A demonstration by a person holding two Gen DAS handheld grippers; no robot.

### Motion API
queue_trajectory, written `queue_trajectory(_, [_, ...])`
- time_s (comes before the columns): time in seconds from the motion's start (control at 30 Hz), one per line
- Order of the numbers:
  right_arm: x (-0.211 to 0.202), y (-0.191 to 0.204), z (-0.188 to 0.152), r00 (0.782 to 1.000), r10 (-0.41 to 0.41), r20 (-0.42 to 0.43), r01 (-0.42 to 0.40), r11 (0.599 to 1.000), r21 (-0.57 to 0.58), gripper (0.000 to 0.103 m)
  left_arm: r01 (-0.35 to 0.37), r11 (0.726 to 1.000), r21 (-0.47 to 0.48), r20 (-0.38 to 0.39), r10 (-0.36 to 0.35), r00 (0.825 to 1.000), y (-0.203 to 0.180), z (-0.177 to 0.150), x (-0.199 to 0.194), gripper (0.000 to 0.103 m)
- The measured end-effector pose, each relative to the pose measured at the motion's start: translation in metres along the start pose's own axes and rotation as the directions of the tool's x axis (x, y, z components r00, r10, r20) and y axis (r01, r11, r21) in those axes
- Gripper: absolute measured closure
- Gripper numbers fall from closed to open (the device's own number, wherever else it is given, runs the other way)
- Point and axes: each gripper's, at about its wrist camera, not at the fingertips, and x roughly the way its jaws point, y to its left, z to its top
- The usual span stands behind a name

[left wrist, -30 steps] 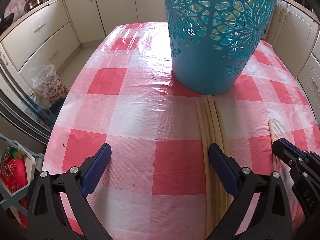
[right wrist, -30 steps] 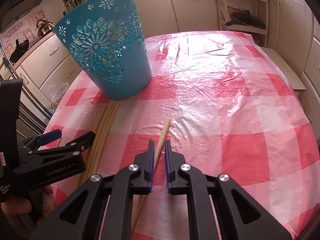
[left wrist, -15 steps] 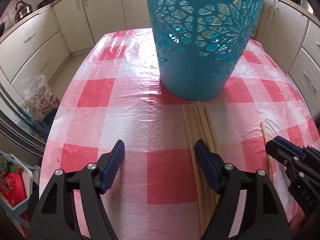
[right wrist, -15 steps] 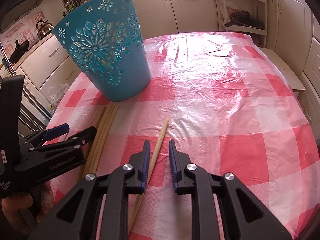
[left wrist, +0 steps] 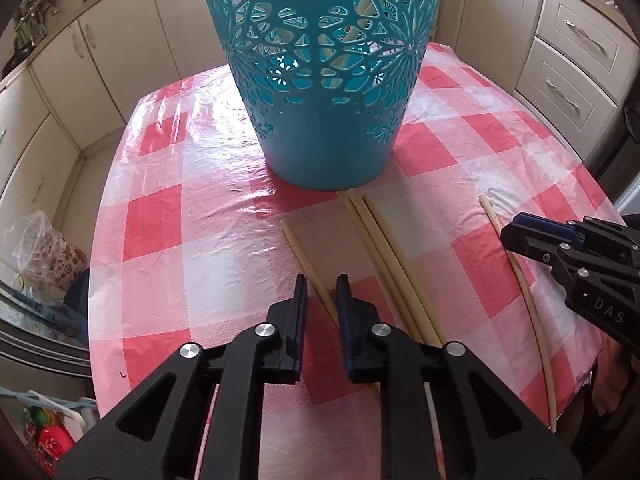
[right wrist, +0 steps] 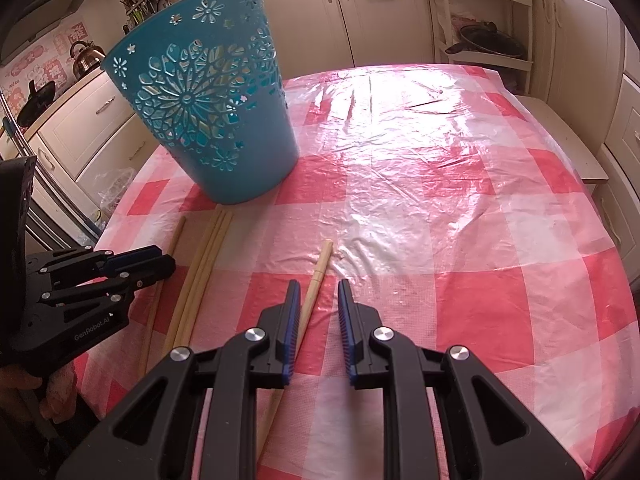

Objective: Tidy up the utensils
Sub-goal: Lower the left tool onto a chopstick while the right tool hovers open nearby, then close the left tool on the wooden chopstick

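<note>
A teal cut-out basket (left wrist: 324,80) stands on the red-checked table; it also shows in the right wrist view (right wrist: 208,120). Long pale chopsticks lie in front of it. My left gripper (left wrist: 321,300) is shut on one chopstick (left wrist: 304,260), pulled a little left of a bundle of three (left wrist: 384,248). My right gripper (right wrist: 316,308) is open around a lone chopstick (right wrist: 316,280), jaws either side, not touching it. That chopstick shows in the left wrist view (left wrist: 516,272), beside the right gripper (left wrist: 520,232).
The table (right wrist: 440,184) is covered with a shiny plastic cloth. Cream kitchen cabinets (left wrist: 80,68) surround it. A kettle (right wrist: 84,60) sits on the counter at left. A rack with a pan (right wrist: 488,40) stands behind the table.
My left gripper has closed from wide open onto one chopstick, which has shifted left of the bundle. My right gripper has opened wider around the lone chopstick.
</note>
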Motion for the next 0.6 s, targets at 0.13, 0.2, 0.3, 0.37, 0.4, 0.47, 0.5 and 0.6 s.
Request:
queue_trajectory(0.13, [0.000,0.000,0.000,1.000,-0.001,0.001,0.001,1.000,-0.001,0.083,0.011,0.994,0.106,-0.003,-0.010,1.000,-0.006,0.004,0.002,0.096])
queue_trajectory(0.2, [0.000,0.000,0.000,1.000,0.001,0.001,-0.001,1.000,0.002,0.083,0.014,0.992,0.129,-0.014,-0.013,1.000,-0.006,0.004,0.002,0.097])
queue_trajectory(0.3, [0.000,-0.001,0.001,1.000,0.004,0.001,-0.004,1.000,0.004,0.082,0.012,0.995,0.094,-0.034,-0.008,0.999,0.002,0.007,0.004,0.096])
queue_trajectory(0.37, [0.001,-0.001,0.002,1.000,0.005,0.001,-0.005,1.000,0.003,0.080,-0.008,0.998,0.061,-0.044,0.011,0.999,0.006,0.010,0.006,0.093])
queue_trajectory(0.4, [0.001,0.000,0.002,1.000,0.004,0.001,-0.004,1.000,0.002,0.080,-0.014,0.999,0.051,-0.044,0.016,0.999,0.007,0.011,0.007,0.091])
queue_trajectory(0.47, [0.001,0.000,0.002,1.000,0.003,0.001,-0.003,1.000,-0.001,0.079,-0.029,0.999,0.039,-0.041,0.030,0.999,0.007,0.013,0.009,0.090])
queue_trajectory(0.5, [0.001,0.000,0.002,1.000,0.002,0.001,-0.002,1.000,-0.003,0.079,-0.041,0.999,0.032,-0.038,0.042,0.998,0.006,0.015,0.010,0.089])
queue_trajectory(0.6, [0.002,0.002,0.003,1.000,-0.007,0.002,0.007,1.000,-0.015,0.079,-0.073,0.997,-0.005,-0.029,0.073,0.997,0.004,0.018,0.013,0.089])
